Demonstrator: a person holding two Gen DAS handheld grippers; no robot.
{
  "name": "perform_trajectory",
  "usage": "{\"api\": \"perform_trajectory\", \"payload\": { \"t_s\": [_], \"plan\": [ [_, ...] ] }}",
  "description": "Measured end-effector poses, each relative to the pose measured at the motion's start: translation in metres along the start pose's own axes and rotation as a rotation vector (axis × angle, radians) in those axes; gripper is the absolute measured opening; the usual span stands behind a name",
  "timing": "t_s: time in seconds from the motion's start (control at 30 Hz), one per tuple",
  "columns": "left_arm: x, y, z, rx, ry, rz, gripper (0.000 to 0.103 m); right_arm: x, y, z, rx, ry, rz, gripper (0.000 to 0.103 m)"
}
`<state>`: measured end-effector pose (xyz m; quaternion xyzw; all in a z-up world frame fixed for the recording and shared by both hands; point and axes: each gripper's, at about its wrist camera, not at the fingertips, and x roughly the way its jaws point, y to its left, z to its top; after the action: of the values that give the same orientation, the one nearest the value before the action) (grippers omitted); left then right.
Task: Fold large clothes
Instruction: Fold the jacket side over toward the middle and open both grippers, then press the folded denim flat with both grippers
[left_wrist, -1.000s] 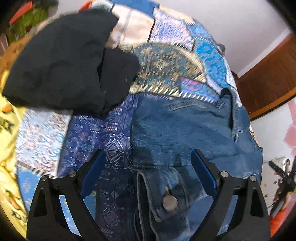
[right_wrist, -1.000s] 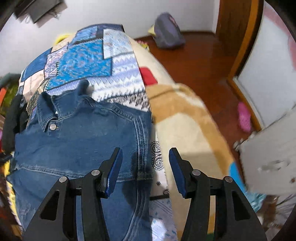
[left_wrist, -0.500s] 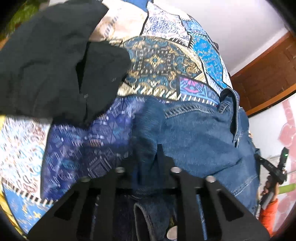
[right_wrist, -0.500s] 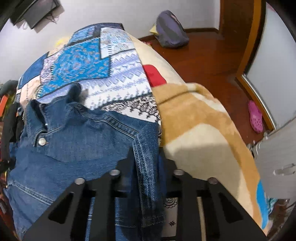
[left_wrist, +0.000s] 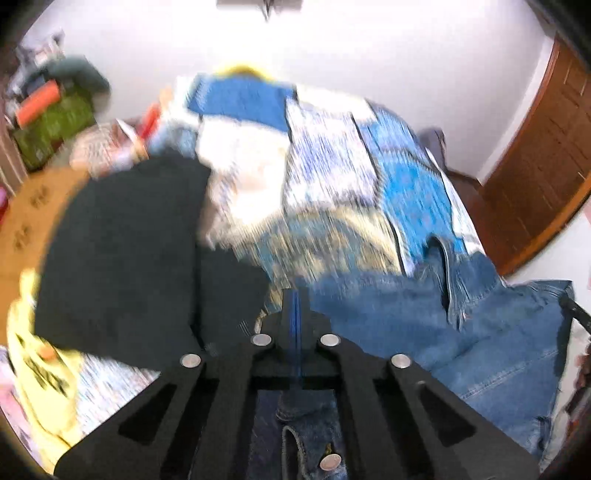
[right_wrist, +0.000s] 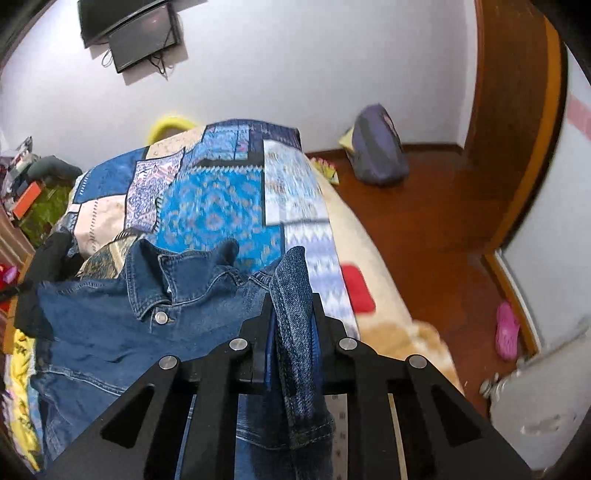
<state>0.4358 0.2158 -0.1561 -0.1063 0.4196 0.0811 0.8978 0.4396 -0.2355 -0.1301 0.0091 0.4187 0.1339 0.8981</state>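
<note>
At nine o'clock in the left wrist view a black garment (left_wrist: 122, 254) lies crumpled on the patchwork bedspread (left_wrist: 332, 155). The left gripper (left_wrist: 294, 310), gaping a second ago, now has its blue pads pressed flat together; whether cloth is pinched I cannot tell. The denim jacket (left_wrist: 480, 332) spreads toward four o'clock. In the right view, the right gripper (right_wrist: 291, 314) has just closed and clenches a coarse, stitched fold of the jacket, now lifted off the bed.
</note>
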Motion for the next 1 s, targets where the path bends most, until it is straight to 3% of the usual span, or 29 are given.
{"api": "perform_trajectory", "payload": {
  "t_s": [0.07, 0.17, 0.37, 0.43, 0.53, 0.6, 0.63, 0.7, 0.8, 0.93, 1.0],
  "plan": [
    [-0.002, 0.003, 0.013, 0.026, -0.017, 0.026, 0.0, 0.014, 0.007, 0.009, -0.011, 0.006, -0.021, 0.014],
    [0.007, 0.005, 0.021, 0.053, 0.027, 0.017, 0.0, 0.04, 0.009, 0.015, -0.02, 0.051, -0.068, 0.015],
    [0.027, -0.007, -0.005, 0.143, 0.096, 0.08, 0.004, 0.073, -0.001, 0.0, -0.032, 0.21, -0.196, 0.02],
    [0.033, -0.009, -0.016, 0.157, 0.128, 0.084, 0.007, 0.068, -0.005, -0.004, -0.036, 0.203, -0.221, 0.021],
    [0.034, -0.01, -0.028, 0.153, 0.154, 0.094, 0.019, 0.042, -0.006, -0.006, -0.042, 0.154, -0.228, 0.021],
    [0.029, -0.011, -0.032, 0.145, 0.154, 0.105, 0.04, 0.023, -0.006, -0.005, -0.042, 0.135, -0.202, 0.021],
    [0.024, -0.012, -0.034, 0.142, 0.143, 0.108, 0.045, 0.011, -0.005, -0.005, -0.043, 0.124, -0.188, 0.022],
    [0.01, -0.014, -0.035, 0.141, 0.115, 0.115, 0.058, -0.01, -0.002, -0.005, -0.058, 0.095, -0.176, 0.034],
    [-0.019, -0.016, -0.037, 0.138, 0.07, 0.115, 0.066, -0.041, 0.005, -0.007, -0.087, 0.04, -0.178, 0.049],
    [-0.057, -0.019, -0.043, 0.152, 0.025, 0.104, 0.08, -0.079, 0.014, -0.015, -0.118, -0.007, -0.145, 0.052],
    [-0.078, -0.022, -0.049, 0.174, 0.014, 0.096, 0.086, -0.092, 0.018, -0.022, -0.129, -0.014, -0.129, 0.061]
  ]
}}
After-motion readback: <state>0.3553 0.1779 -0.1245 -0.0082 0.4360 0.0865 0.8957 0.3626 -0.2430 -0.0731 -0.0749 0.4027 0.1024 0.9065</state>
